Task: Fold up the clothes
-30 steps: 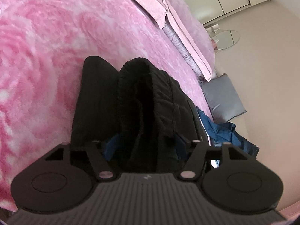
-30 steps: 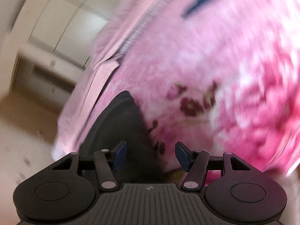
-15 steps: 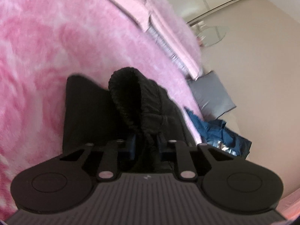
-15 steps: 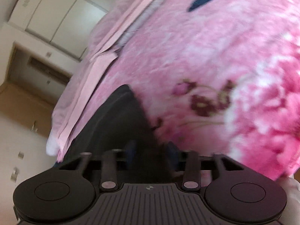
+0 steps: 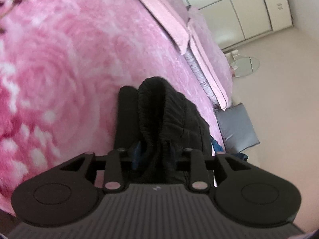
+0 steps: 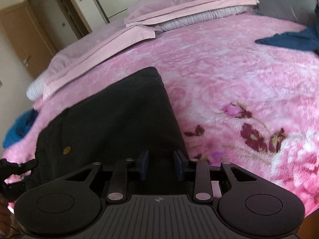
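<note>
A black garment (image 5: 159, 109) with a ribbed elastic waistband lies on the pink flowered blanket (image 5: 59, 59). The waistband stands up in a bunch that runs between the fingers of my left gripper (image 5: 157, 153). Its jaws are opening, and the left blue pad stands a little off the fabric. In the right wrist view the same black garment (image 6: 119, 115) stretches as a flat sheet from a far corner down to my right gripper (image 6: 161, 164). That gripper is shut on the garment's near edge, with dark fabric filling the gap between its blue pads (image 6: 144, 165).
Pink pillows (image 6: 189, 6) line the head of the bed. A dark blue garment (image 6: 289, 39) lies at the far right and a teal cloth (image 6: 20, 127) at the left edge. A grey cushion (image 5: 237, 127) and blue clothes (image 5: 216, 145) sit beside the bed, above bare floor.
Both grippers closed on the black garment. The left one has since widened again around the waistband. The right one kept its grip, rolled and shifted, and the garment now spreads flat ahead of it.
</note>
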A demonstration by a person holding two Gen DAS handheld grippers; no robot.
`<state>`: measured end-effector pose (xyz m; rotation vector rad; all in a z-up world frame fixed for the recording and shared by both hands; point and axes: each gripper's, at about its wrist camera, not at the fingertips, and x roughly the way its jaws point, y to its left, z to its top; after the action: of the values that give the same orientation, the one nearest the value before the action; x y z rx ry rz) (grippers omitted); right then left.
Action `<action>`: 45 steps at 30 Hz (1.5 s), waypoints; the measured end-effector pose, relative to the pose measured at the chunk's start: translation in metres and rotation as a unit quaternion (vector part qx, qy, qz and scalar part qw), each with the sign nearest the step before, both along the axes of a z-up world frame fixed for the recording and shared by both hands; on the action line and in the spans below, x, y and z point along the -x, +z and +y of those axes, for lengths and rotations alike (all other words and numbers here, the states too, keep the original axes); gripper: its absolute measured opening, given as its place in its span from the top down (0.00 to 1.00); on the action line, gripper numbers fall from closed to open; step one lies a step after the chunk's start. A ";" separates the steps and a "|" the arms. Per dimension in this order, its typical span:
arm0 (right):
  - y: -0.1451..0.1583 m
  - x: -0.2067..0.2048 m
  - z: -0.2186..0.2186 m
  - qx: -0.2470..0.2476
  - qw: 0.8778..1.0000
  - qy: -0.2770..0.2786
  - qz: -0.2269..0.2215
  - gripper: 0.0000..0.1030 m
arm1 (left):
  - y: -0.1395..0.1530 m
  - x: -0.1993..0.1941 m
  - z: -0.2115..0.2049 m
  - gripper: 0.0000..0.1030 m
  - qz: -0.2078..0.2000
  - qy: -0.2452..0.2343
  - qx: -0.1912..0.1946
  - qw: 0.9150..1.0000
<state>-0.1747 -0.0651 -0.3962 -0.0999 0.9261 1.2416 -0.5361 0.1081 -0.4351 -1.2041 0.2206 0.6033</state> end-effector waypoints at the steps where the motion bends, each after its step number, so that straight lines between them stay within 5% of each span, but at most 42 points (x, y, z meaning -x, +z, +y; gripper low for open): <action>1: -0.001 -0.004 -0.004 -0.008 1.000 -0.004 0.015 0.68 | 0.002 -0.002 0.000 0.52 0.006 -0.007 -0.003 1.000; 5: -0.008 -0.018 -0.018 -0.037 0.995 -0.035 0.087 0.68 | -0.007 -0.022 -0.003 0.55 0.034 -0.039 -0.022 0.998; 8: -0.006 -0.015 -0.017 -0.037 0.995 -0.040 0.082 0.68 | 0.003 -0.020 -0.002 0.81 0.025 -0.036 -0.040 0.998; 10: -0.002 -0.012 -0.015 -0.035 0.996 -0.034 0.072 0.68 | 0.017 -0.013 -0.006 0.87 0.016 -0.033 -0.062 0.997; 14: 0.001 -0.004 -0.008 -0.034 0.998 -0.015 0.050 0.68 | 0.029 0.005 -0.018 0.89 0.012 -0.023 -0.088 0.996; 17: 0.002 0.003 -0.002 -0.033 0.999 -0.001 0.032 0.68 | 0.000 0.007 -0.016 0.87 0.031 -0.002 -0.058 0.998; 19: 0.000 0.010 0.004 -0.023 1.000 0.008 0.003 0.68 | -0.015 0.011 -0.009 0.85 0.003 0.011 -0.029 1.000; 22: -0.003 0.014 0.009 -0.017 0.999 0.017 -0.020 0.68 | -0.005 0.007 -0.010 0.83 0.029 0.007 -0.047 0.998; 28: 0.011 0.008 -0.033 -0.069 0.997 -0.017 -0.026 0.68 | 0.057 -0.002 -0.044 0.84 0.143 0.010 -0.169 0.975; 31: 0.015 0.019 -0.050 -0.075 0.995 -0.009 -0.060 0.68 | 0.080 -0.012 -0.070 0.84 0.143 -0.014 -0.216 0.966; 34: 0.012 0.035 -0.055 -0.072 0.994 0.021 -0.082 0.68 | 0.075 -0.038 -0.091 0.83 0.171 -0.058 -0.241 0.954; 37: -0.002 0.054 -0.041 -0.052 0.989 0.045 -0.130 0.68 | 0.041 -0.065 -0.093 0.90 0.259 -0.061 -0.272 0.925; 41: -0.009 0.065 -0.014 -0.023 0.983 0.052 -0.176 0.68 | 0.039 -0.068 -0.082 0.93 0.263 -0.043 -0.259 0.928; 43: 0.000 0.064 -0.023 -0.029 0.986 0.045 -0.160 0.68 | 0.051 -0.067 -0.088 0.94 0.283 -0.035 -0.269 0.920; 45: 0.009 0.062 -0.039 -0.048 0.988 0.036 -0.143 0.68 | 0.060 -0.059 -0.097 0.91 0.274 -0.033 -0.275 0.921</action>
<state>-0.2369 -0.1040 -0.3875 -0.2296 0.6177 1.2979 -0.4771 0.0110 -0.3752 -0.4623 0.5224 0.8681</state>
